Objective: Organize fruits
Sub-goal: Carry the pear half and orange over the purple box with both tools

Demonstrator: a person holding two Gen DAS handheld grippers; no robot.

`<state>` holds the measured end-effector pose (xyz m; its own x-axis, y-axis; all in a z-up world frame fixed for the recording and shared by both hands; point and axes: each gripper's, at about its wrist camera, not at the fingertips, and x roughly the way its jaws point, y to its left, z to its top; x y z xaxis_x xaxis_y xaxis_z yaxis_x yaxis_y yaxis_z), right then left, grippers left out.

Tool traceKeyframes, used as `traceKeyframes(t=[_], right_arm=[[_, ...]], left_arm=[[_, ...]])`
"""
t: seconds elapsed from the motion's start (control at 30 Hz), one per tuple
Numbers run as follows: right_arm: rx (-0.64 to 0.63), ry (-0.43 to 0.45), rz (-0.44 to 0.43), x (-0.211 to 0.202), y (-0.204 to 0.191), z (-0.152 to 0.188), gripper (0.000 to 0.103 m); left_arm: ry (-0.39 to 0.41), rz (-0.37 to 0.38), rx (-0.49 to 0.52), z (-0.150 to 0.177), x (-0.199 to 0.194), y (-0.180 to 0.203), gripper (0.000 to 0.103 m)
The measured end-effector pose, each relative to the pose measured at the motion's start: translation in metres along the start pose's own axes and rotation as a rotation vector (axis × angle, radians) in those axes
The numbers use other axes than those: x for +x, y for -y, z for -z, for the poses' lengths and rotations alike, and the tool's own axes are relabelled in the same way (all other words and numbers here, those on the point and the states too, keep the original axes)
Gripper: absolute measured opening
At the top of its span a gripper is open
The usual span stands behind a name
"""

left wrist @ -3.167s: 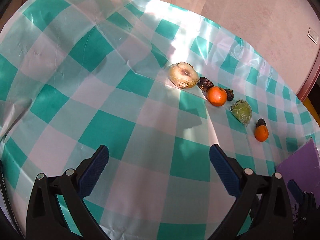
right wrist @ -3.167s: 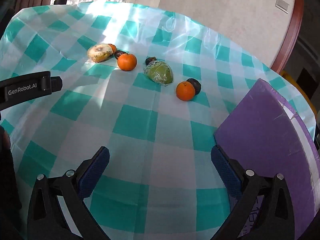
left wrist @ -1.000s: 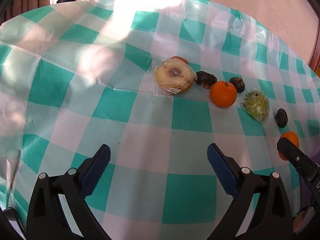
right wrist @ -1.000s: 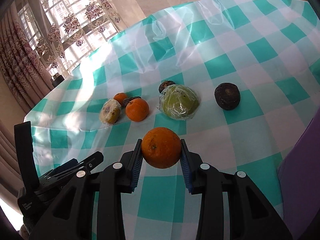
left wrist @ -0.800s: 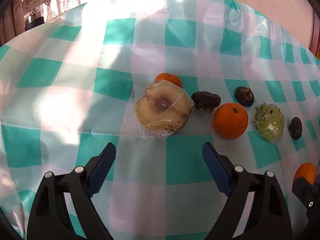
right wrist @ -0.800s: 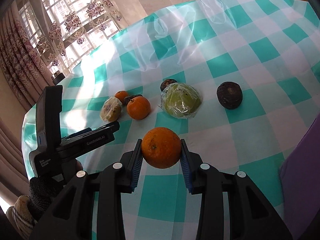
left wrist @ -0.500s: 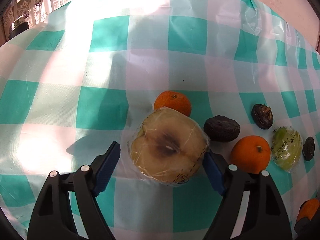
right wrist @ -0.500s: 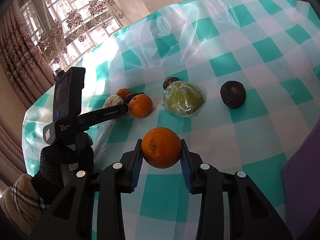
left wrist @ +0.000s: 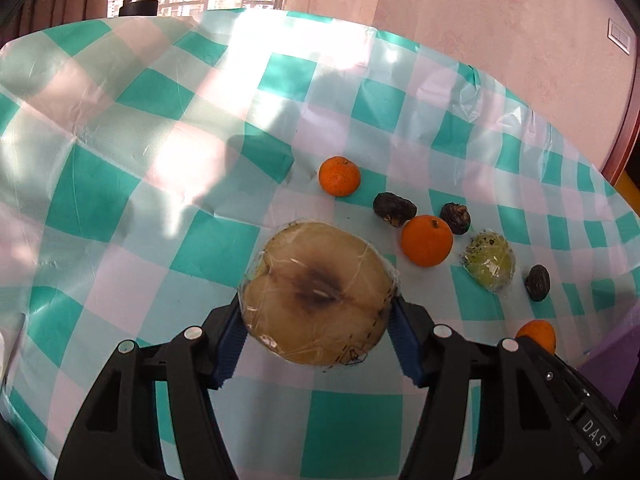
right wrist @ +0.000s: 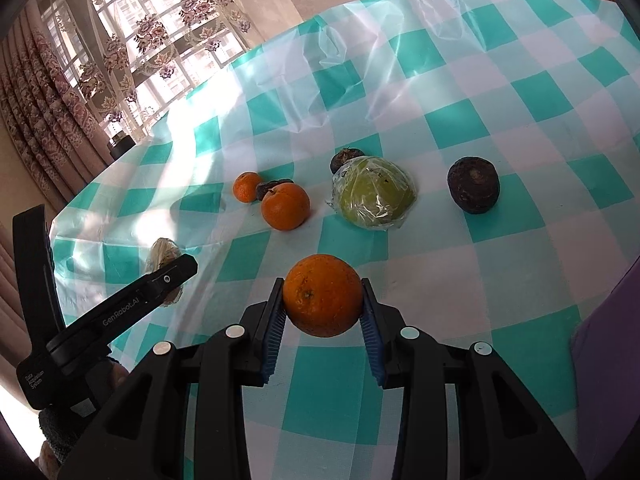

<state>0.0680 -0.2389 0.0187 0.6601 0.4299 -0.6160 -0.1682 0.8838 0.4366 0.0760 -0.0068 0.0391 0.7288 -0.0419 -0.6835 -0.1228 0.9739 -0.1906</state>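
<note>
While the left gripper (left wrist: 316,328) points fwd over the table (left wrist: 120,152), its blue pads (left wrist: 229,340) are clamped on the wrapped apple half (left wrist: 318,294), cut side up, w/ a brown patch in the middle. In the right wrist view this gripper comes in from 8 o'clock, tilted up toward 2 o'clock, w/ a gloved hand (right wrist: 60,436) under it. White letters on its side say "GenRobot.AI"; a small label lower down is too small to read for sure.

The right gripper (right wrist: 323,312) also points fwd, pads squeezed on an orange (right wrist: 322,295), one pad each side. In the left wrist view its black body sits at 4 o'clock w/ "DAS" on it.

On the cloth, from the apple half in the left wrist view: a small orange (left wrist: 339,176) at 12 o'clock, a dark fruit (left wrist: 394,209) at 1 o'clock, a mid orange (left wrist: 427,241) at 2 o'clock w/ another dark one (left wrist: 455,218) just behind it, a wrapped green fruit (left wrist: 489,262) at 3 o'clock, & a third dark one (left wrist: 537,282) past that. A purple board (right wrist: 608,340) is at 4 o'clock in the right wrist view.
</note>
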Motion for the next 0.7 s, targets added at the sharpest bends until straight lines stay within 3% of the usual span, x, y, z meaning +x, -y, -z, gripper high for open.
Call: traceKeyframes(t=[0.17,0.27,0.47,0.7], right_arm=[[-0.003,-0.011,0.002,0.001,-0.001,0.001,0.036],[-0.013,-0.022,-0.009,0.002,-0.002,0.002,0.036],[-0.055,-0.066,-0.022,0.004,-0.010,0.007,0.036],[-0.020,-0.062,-0.014,-0.024,-0.013,0.039,0.036]], left_arm=[[-0.034,0.011,0.006,0.051,-0.035,0.008,0.063],[-0.043,0.072,0.003,0.071,-0.047,0.004,0.063],[0.014,0.094,0.043,0.081,-0.063,0.003,0.063],[-0.005,0.115,0.027,0.079,-0.059,-0.002,0.063]])
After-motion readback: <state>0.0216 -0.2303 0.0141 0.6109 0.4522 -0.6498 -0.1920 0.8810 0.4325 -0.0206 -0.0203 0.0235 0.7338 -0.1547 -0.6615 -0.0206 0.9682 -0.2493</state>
